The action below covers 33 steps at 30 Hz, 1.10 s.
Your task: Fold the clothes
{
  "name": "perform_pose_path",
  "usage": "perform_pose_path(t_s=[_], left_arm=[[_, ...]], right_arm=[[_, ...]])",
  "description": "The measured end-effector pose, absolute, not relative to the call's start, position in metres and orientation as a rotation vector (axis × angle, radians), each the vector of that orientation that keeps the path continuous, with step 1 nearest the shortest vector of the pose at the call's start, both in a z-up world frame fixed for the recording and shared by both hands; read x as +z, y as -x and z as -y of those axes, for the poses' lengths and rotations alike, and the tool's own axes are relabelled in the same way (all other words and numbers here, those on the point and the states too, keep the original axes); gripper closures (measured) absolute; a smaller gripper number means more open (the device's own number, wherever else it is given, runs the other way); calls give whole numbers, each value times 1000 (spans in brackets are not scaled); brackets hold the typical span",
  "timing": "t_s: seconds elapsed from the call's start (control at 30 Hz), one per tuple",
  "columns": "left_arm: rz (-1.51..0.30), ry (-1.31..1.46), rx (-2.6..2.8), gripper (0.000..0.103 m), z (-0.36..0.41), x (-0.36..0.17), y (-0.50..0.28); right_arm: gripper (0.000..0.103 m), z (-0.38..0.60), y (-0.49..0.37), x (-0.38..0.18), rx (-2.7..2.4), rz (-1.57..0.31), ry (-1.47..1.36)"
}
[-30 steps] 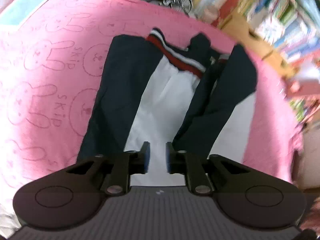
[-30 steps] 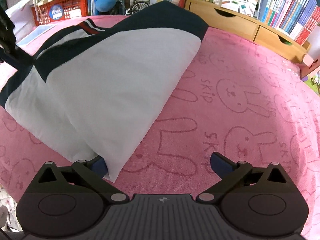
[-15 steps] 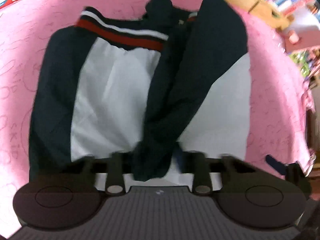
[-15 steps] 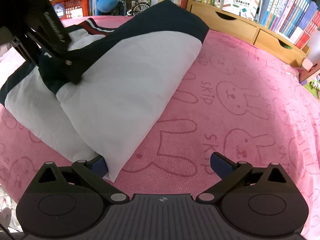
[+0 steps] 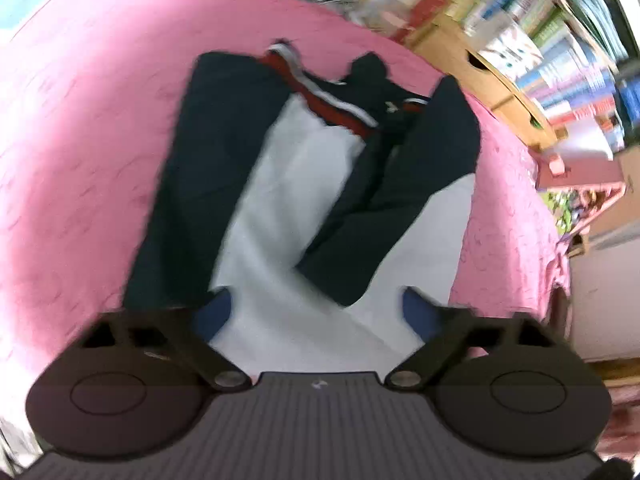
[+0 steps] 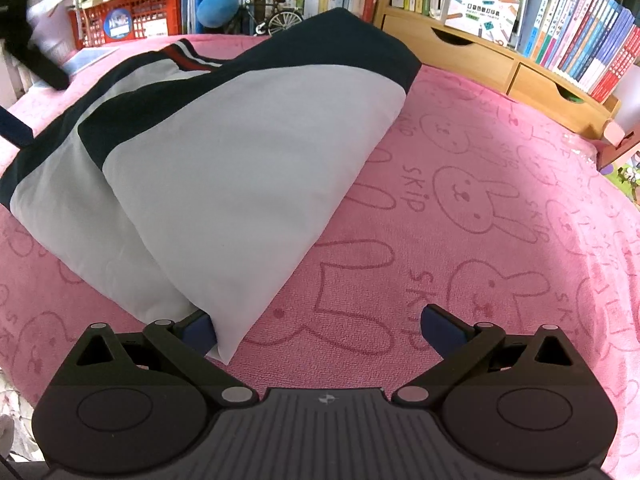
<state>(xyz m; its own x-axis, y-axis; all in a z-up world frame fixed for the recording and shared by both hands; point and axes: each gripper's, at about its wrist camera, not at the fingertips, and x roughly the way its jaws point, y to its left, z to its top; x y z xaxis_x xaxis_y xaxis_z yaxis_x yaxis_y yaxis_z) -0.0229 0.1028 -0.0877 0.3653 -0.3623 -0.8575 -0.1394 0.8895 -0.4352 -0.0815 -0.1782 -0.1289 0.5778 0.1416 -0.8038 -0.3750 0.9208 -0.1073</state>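
Note:
A navy and white jacket (image 5: pixel 304 184) with a red and white striped collar lies on the pink bunny-print cloth (image 5: pixel 80 160). One navy sleeve (image 5: pixel 360 248) is folded across its white body. My left gripper (image 5: pixel 316 312) hovers over the white hem, its jaws opening wide, and no cloth is pinched between the pads. In the right wrist view the jacket (image 6: pixel 240 152) is a folded white and navy bundle. My right gripper (image 6: pixel 318 326) stands open at its near corner. The corner drapes over the left fingertip and the right fingertip is over bare pink cloth (image 6: pixel 480 220).
Bookshelves (image 6: pixel 560 32) and a wooden drawer unit (image 6: pixel 480 52) run along the far right edge. A red crate (image 6: pixel 132 20), a blue plush ball (image 6: pixel 218 6) and a small model bicycle (image 6: pixel 280 16) stand at the back. The bed edge drops off at the right (image 5: pixel 568 288).
My left gripper carried the navy sleeve across the white body, let it go, opened wide and drew back. The right gripper has not moved.

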Motion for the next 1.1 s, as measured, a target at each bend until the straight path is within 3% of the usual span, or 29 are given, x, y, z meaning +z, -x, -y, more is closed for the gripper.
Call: perform_pose_path(t_s=[0.1,0.13,0.17,0.27,0.37,0.6,0.63,0.8,0.83,0.9,0.93,0.97,1.1], left_arm=[[-1254,502,-157,8,-80,-116,2],[-1261,529,-152,13,-77,-123,-2],[-1267,556,-147,37,-73,-130,-7],[-1231,618,-137,92,-70,-132,-16],[-1168,617,-160,98,-80,-114,-13],[-1114,635,-70,98,-129,-99,15],[-1108,624,-30,103,-137,-96,22],[-1119,664,-65,99,-158,-90,37],[-1128,653,-84,87,-151,-91,35],[-1145,632,-123,55,-138,-94,31],[-1154,625,-138,28,-131,-97,28],[-1170,634,-139,20,-124,-103,22],[-1237,682,-133,20,-99,-129,-2]], right_arm=[[0,177,82,-129,309,-902,294],[0,176,83,-129,311,-897,303],[0,175,83,-128,312,-893,312],[0,172,85,-128,317,-877,347],[0,170,86,-128,308,-877,350],[0,169,87,-129,305,-870,355],[0,169,87,-129,307,-868,358],[0,170,86,-129,304,-869,343],[0,171,86,-129,304,-868,341],[0,170,86,-129,305,-866,345],[0,169,87,-129,305,-865,347],[0,168,86,-128,303,-870,355],[0,157,86,-119,293,-866,403]])
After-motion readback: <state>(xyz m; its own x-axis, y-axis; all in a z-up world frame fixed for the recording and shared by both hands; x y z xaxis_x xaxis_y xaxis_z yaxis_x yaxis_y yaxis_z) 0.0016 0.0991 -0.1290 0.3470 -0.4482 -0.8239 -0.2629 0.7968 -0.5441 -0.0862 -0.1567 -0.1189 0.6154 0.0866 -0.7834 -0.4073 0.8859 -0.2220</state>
